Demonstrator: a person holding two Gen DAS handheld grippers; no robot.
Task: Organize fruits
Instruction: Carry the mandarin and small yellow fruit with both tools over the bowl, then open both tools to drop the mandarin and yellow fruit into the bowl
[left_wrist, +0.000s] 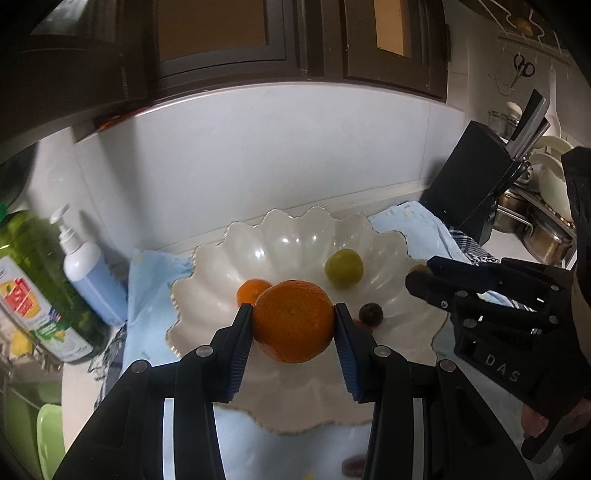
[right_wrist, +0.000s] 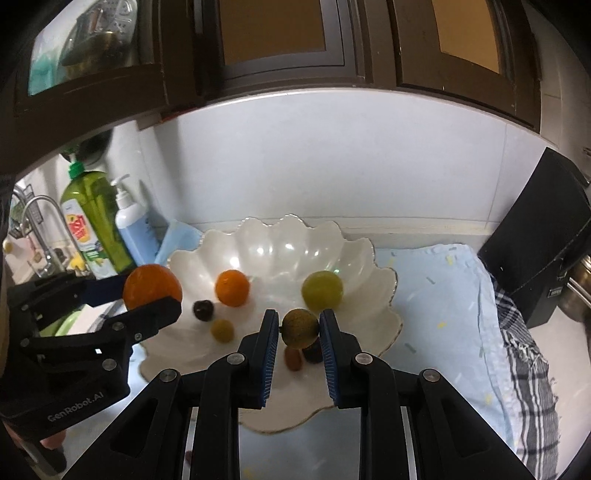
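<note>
While the left gripper (left_wrist: 293, 321) is clamping a large orange (left_wrist: 293, 320), the right gripper (right_wrist: 299, 328) is pinching a small brownish-green fruit (right_wrist: 300, 328) above the scalloped bowl (right_wrist: 369, 258) beneath both.

Counter (right_wrist: 424, 230), blue cloth (right_wrist: 436, 295) (bottles (right_wrist: 96, 225) perhaps)

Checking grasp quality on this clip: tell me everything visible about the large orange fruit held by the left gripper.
The large orange fruit is round, with dimpled, slightly glossy peel and no visible damage. It is clamped at its two sides between the blue ribbed pads of the left gripper, lifted clear above the near part of the white scalloped bowl. Nothing else touches it; a smaller orange fruit lies in the bowl behind it.
</note>
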